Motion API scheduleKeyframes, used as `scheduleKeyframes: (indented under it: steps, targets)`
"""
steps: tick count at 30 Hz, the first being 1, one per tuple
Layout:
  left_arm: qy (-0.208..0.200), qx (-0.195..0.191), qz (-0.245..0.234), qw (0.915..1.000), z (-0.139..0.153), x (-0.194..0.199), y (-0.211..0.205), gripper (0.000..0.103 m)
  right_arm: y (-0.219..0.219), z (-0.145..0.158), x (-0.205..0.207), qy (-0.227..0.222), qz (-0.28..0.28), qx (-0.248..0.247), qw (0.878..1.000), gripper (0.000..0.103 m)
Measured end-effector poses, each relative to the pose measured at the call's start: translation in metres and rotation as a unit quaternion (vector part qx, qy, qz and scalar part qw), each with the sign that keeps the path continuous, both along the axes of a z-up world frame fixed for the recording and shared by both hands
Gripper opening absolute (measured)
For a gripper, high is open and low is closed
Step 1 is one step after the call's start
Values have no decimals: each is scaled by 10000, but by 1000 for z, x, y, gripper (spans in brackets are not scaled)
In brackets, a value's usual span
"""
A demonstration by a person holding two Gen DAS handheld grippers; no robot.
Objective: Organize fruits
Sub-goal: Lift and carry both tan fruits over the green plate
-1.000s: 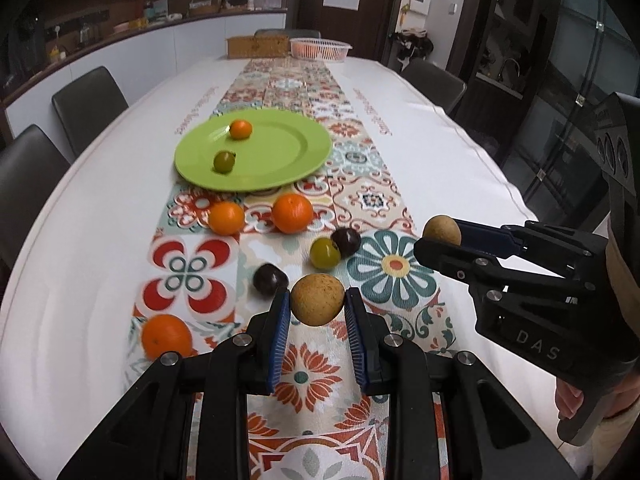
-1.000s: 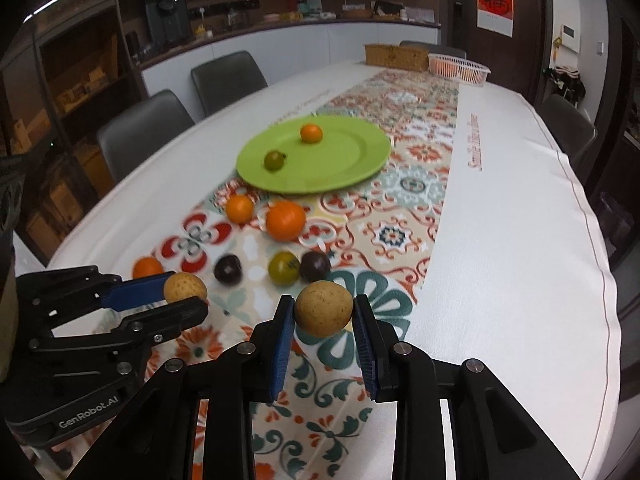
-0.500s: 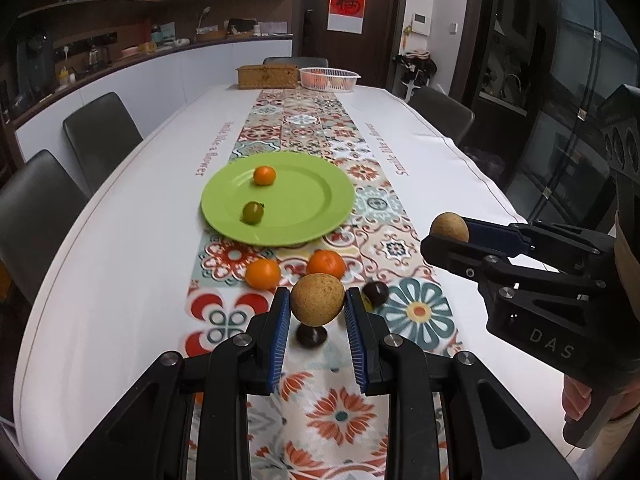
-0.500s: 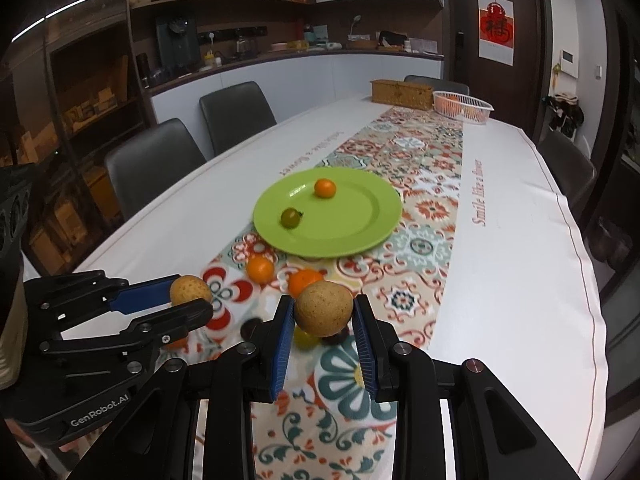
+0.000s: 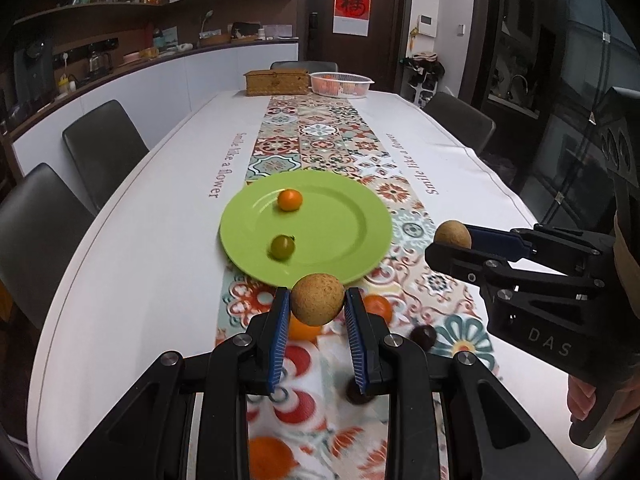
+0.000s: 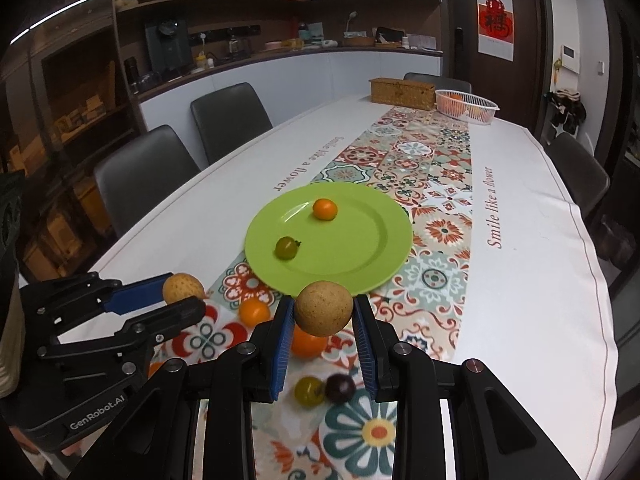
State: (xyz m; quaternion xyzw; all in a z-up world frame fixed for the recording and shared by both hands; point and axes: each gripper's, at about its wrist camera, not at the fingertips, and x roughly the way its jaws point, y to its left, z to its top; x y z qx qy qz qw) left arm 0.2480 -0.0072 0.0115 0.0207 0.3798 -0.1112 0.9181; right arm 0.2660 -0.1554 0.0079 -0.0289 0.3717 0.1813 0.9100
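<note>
Now your left gripper [image 5: 316,304] is clamped on one round tan rough-skinned fruit [image 5: 317,299], your right gripper [image 6: 322,312] on another [image 6: 323,308], both near the round green plastic plate [image 5: 360,224] (two small fruits inside). Release too high and they may roll off.

"Smile like a flower" ran in reddish script along both long edges of the white tablecloth [image 6: 520,280]. The right gripper [image 5: 452,240] bore "DAS" on its black body, and the left gripper [image 6: 180,296] bore "GenRobot.AI". A red poster [image 5: 352,2] with one Chinese character hung on the door.
</note>
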Motion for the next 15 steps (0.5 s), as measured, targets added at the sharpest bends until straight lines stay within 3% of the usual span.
scheduleKeyframes:
  steps: [15]
  targets:
    - [177,32,-138,9997,-21,75,16,28,25,-20,71,262,82,-232,9994,31]
